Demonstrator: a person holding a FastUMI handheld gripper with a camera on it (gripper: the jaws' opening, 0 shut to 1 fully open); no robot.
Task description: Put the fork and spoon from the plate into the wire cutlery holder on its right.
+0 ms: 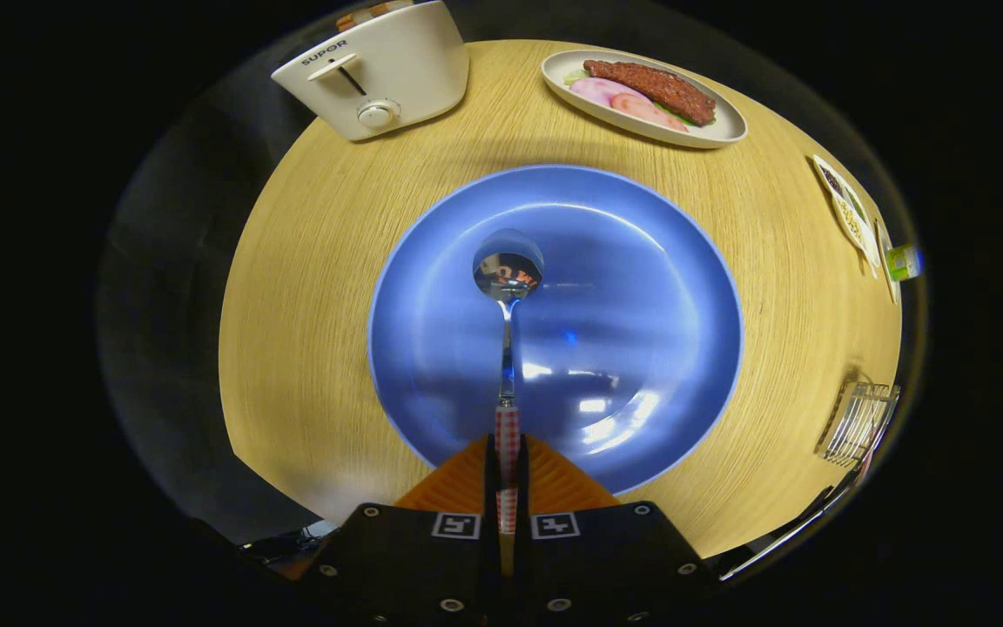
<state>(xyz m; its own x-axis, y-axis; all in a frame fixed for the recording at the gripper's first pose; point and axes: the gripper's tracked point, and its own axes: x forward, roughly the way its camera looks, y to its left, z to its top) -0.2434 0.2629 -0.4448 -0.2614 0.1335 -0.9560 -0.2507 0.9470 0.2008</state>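
Your hand-held gripper (508, 475) is clenched on the spoon (508, 348), with both fingers pressed against the red-checked end of its handle, so the grip sits at the far tail of the utensil and leaves the whole metal shaft and bowl free ahead of you. That end grip looks chosen to let the bowl go first into a narrow opening, though it also gives the spoon a long lever to swing on. The spoon's long axis runs straight out along your fingers, bowl pointing away from you toward the far edge of the table (310, 287), over the middle of the blue plate (641, 261). I cannot tell whether the bowl rests on the plate or hangs just above it. No fork lies on the plate, so the spoon seems to be the piece in hand now. The wire cutlery holder (858, 420) stands near the table's right edge, well apart from the plate, and what may be a utensil is in it, too small to be sure. A toaster (380, 74) sits at the far left, a dish of food (641, 96) at the far right.
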